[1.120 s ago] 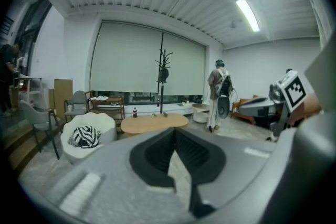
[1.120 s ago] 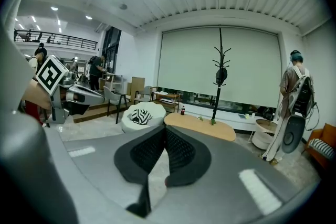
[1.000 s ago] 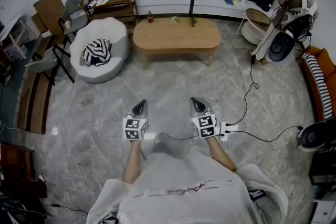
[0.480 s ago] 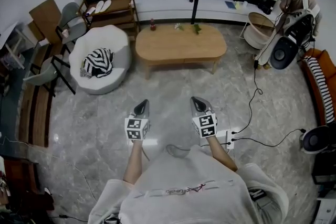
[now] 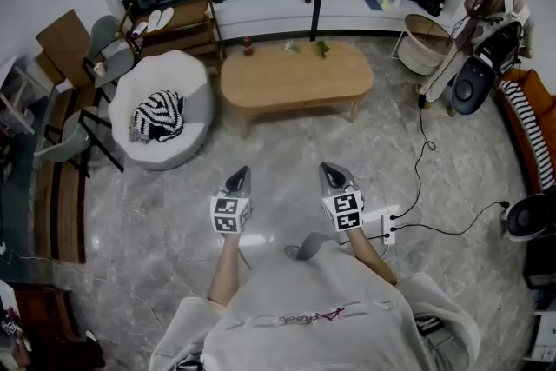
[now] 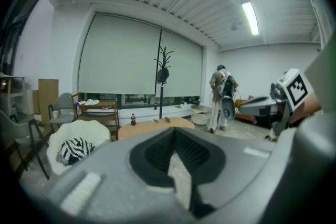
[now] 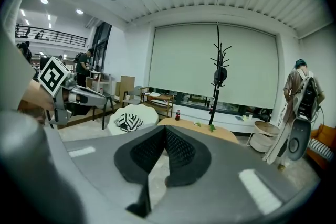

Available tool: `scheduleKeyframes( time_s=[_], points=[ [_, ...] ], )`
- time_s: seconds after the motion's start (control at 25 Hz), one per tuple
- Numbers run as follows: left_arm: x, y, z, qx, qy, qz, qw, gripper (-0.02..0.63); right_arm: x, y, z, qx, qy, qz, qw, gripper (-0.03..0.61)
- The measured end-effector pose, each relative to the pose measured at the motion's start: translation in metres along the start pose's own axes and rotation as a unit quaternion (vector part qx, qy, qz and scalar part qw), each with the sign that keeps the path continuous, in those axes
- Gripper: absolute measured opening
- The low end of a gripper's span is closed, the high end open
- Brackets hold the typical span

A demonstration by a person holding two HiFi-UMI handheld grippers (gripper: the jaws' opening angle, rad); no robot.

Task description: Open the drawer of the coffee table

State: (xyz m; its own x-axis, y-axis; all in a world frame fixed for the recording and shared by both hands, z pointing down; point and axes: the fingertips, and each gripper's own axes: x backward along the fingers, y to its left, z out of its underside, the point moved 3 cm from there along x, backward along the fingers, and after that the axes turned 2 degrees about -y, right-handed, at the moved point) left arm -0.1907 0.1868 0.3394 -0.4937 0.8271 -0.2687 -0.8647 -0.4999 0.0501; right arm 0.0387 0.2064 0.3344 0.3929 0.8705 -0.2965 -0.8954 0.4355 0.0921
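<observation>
Left gripper (image 5: pixel 238 178), right gripper (image 5: pixel 331 176): fingers together, empty. Table (image 5: pixel 295 76) well ahead. You could trip on the power strip (image 5: pixel 387 229).

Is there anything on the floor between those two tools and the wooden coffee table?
No. In the head view, only bare floor lies between the left tool, the right tool and the table.
</observation>
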Motion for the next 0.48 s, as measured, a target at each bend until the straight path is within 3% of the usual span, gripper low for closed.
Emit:
scheduleKeyframes(
  time_s=[0.48],
  points=[
    [0.003,0.004,0.01,0.006,0.007,0.005,0.9999,-0.002,-0.008,0.013,0.001,0.004,0.008,-0.009,1.0,0.004]
  ],
)
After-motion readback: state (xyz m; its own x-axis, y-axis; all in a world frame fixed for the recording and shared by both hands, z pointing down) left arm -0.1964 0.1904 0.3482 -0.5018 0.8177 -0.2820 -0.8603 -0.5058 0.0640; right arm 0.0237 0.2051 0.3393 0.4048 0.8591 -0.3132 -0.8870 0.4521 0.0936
